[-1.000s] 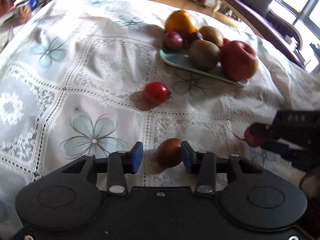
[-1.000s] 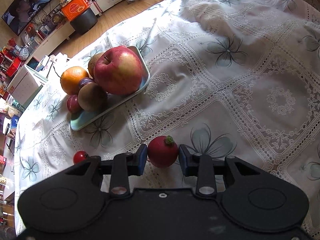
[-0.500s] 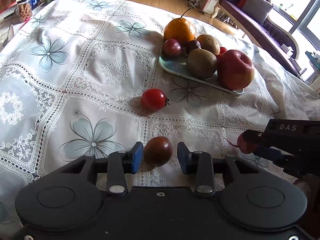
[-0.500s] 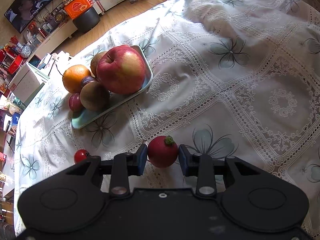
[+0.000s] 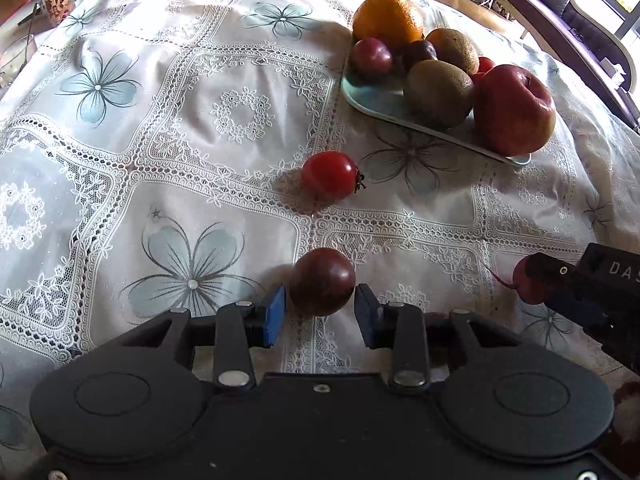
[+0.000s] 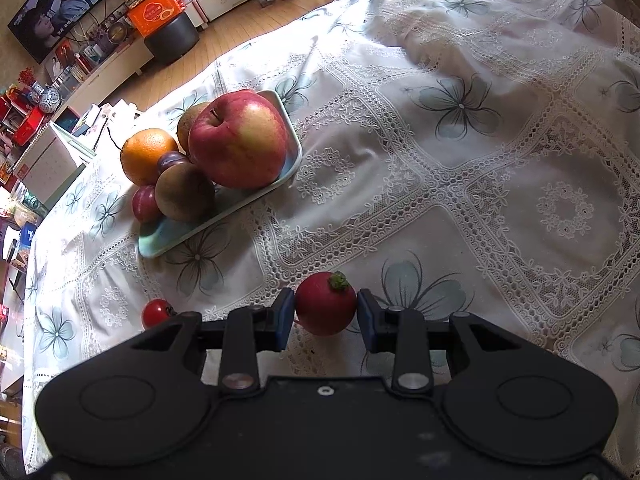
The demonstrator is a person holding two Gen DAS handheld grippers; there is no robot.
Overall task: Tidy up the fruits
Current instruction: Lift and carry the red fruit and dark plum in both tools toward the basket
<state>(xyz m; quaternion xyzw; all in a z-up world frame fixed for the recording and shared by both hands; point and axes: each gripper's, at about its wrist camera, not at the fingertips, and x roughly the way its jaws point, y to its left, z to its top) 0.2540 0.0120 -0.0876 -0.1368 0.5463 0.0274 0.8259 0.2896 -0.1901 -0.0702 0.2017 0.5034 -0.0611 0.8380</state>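
- The left tool (image 5: 320,312) has its blue pads on either side of a dark brownish-red round tomato (image 5: 322,281); the right pad touches the fruit, a thin gap shows at the left pad, so I cannot tell whether it is clamped.
- The right tool (image 6: 326,316) is clenched on a red round radish with a green stub (image 6: 326,303), both blue pads pressed against its sides, over the near part of the surface.
- In the left wrist view that radish shows at the right edge, between the other tool's dark fingers.
- The surface wears a white lace tablecloth with grey-blue flowers (image 5: 192,128).
- A small bright red cherry tomato (image 5: 329,175) lies alone on the cloth, between the dark tomato and the tray, apart from both.
- Farther back, a pale green rectangular tray (image 5: 374,100) carries a large red apple (image 5: 514,110) at its right end, two brown kiwis (image 5: 438,92), small purple plums (image 5: 371,57) and an orange with a stem (image 5: 388,20) at its far end, the fruit crowded together.
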